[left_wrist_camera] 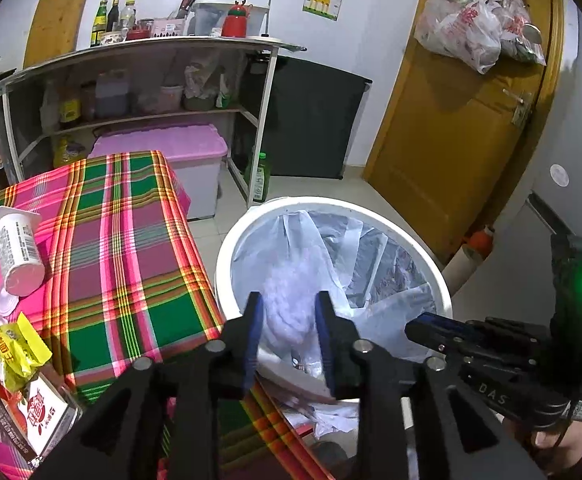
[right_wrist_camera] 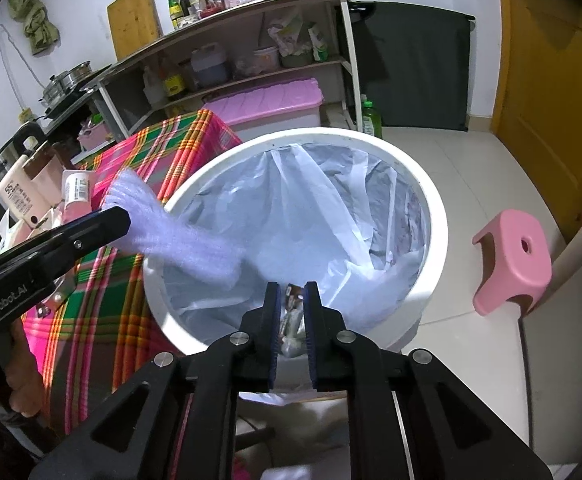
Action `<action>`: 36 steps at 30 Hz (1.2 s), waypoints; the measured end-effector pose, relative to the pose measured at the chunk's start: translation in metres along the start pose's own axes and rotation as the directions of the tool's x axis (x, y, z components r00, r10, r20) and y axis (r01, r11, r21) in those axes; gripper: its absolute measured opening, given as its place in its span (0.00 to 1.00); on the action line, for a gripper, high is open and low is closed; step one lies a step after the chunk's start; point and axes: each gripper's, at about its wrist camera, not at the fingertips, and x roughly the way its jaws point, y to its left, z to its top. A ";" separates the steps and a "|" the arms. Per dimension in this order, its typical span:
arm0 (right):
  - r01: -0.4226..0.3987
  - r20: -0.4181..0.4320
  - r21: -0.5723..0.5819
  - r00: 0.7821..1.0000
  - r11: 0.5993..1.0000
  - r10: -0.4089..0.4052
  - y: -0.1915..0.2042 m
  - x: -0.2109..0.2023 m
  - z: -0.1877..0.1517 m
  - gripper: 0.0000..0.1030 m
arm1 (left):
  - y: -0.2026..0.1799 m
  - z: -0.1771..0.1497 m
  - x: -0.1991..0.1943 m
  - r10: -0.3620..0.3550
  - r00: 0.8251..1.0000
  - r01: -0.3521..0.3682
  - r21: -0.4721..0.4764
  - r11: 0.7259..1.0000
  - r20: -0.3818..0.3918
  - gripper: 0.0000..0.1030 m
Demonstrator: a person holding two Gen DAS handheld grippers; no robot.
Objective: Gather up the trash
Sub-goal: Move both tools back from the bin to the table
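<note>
The left gripper has its fingers parted around a blurred pale purple foam sheet hanging over the white bin; whether they grasp it I cannot tell. The right gripper is slightly parted, empty, above the bin's plastic liner

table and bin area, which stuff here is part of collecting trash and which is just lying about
Job:
white bin
purple foam piece at left hand-held gripper
yogurt cup
yellow wrapper

Lying about:
pink stool
pink-lidded box
green bottle

Bright even indoor light, soft shadows, fisheye-bent edges, dark corners, motion-blurred falling foam
</note>
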 end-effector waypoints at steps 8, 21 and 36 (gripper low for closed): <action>-0.002 0.027 -0.010 1.000 1.000 0.003 0.004 -0.008 0.000 0.33 | 0.003 -0.001 -0.006 -0.007 1.000 0.007 -0.015 1.000 0.014 0.34; -0.023 0.091 -0.059 0.995 0.998 0.028 0.025 -0.039 -0.004 0.33 | 0.018 -0.013 -0.042 0.033 0.998 -0.030 -0.057 0.998 0.050 0.35; -0.088 0.115 -0.123 0.988 0.989 0.103 0.057 -0.065 -0.020 0.33 | 0.044 -0.047 -0.091 0.135 0.986 -0.122 -0.122 0.985 0.100 0.49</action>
